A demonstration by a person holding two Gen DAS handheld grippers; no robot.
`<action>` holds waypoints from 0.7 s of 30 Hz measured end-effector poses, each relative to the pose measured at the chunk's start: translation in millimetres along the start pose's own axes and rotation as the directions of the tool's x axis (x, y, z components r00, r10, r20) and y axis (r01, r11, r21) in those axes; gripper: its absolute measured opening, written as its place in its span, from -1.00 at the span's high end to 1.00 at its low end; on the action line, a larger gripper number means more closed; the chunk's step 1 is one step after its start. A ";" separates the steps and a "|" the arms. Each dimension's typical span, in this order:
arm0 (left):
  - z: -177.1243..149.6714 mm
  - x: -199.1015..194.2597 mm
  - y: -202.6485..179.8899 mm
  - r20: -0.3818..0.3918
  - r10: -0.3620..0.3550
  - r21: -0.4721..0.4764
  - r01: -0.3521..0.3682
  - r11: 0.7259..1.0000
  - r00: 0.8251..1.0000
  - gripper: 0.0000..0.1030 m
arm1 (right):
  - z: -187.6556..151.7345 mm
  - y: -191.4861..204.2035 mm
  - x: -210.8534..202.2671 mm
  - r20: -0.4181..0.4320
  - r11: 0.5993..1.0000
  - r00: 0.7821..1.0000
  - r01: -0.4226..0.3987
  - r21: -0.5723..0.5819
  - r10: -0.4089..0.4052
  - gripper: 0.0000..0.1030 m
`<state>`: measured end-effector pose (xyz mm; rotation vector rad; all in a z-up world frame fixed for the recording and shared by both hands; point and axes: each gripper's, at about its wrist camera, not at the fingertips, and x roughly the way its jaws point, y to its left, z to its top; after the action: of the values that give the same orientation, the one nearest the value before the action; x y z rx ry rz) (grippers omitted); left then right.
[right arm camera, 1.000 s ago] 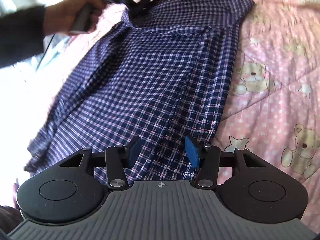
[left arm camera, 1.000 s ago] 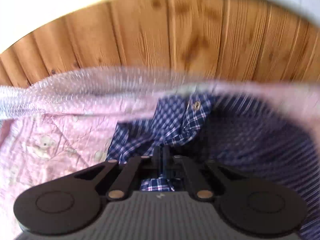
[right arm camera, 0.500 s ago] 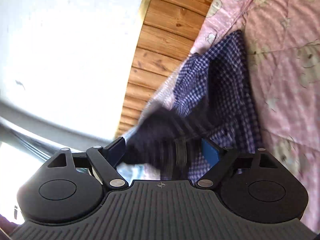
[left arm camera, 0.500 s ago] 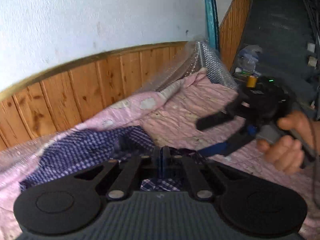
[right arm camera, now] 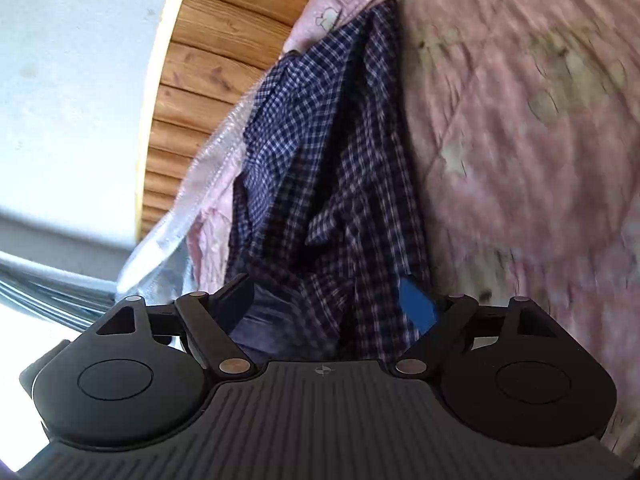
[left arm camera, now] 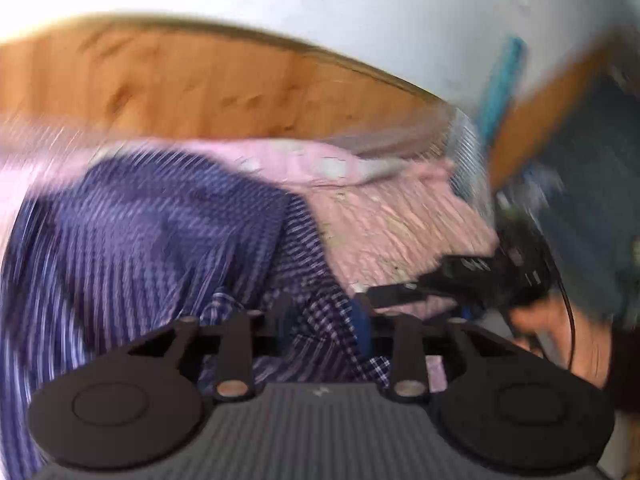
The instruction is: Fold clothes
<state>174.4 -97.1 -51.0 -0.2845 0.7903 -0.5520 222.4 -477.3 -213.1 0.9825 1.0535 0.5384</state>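
**Shirt's mid-fold, both grippers look like they've let go**

So the blue checked shirt [right arm camera: 320,168] is lying bunched along the edge of the pink quilt [right arm camera: 520,128], on the side nearest the wood-panelled wall [right arm camera: 192,92]. It's lumpy rather than flat, with one layer flopped over another, so my guess is a fold has just been carried over and dropped there.

Left gripper [left arm camera: 322,320]: fingers partly apart with shirt cloth lying loose in the gap. It doesn't look pinched, but that view is really smeared, so take it as a guess. Right gripper [right arm camera: 332,300]: fingers spread wide, blue pad [right arm camera: 416,308] showing, with the shirt running up between them but not clamped. From the left camera you can also see the right gripper further from the wall, out over the quilt, with the person's right hand [left arm camera: 560,332] on it.

Compared to half a second back, the left fingers were closed tight on a fold of shirt, and now there's a gap, so it reads as a release. A full second back, the shirt was spread out much flatter across the quilt and the right gripper was down at its hem. Now the shirt is gathered up close to the wall. The right gripper's fingers were apart in all three moments.
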 end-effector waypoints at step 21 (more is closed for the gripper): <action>-48.1 16.1 -27.6 -0.076 0.192 0.037 -0.190 0.981 0.978 -0.48 | -29.2 50.6 51.0 -0.135 0.985 0.991 -0.031 -0.168 0.008 0.11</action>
<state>138.3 -130.9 -80.9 -0.1576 0.8747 -0.3952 221.6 -401.4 -197.3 0.8158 1.0983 0.7065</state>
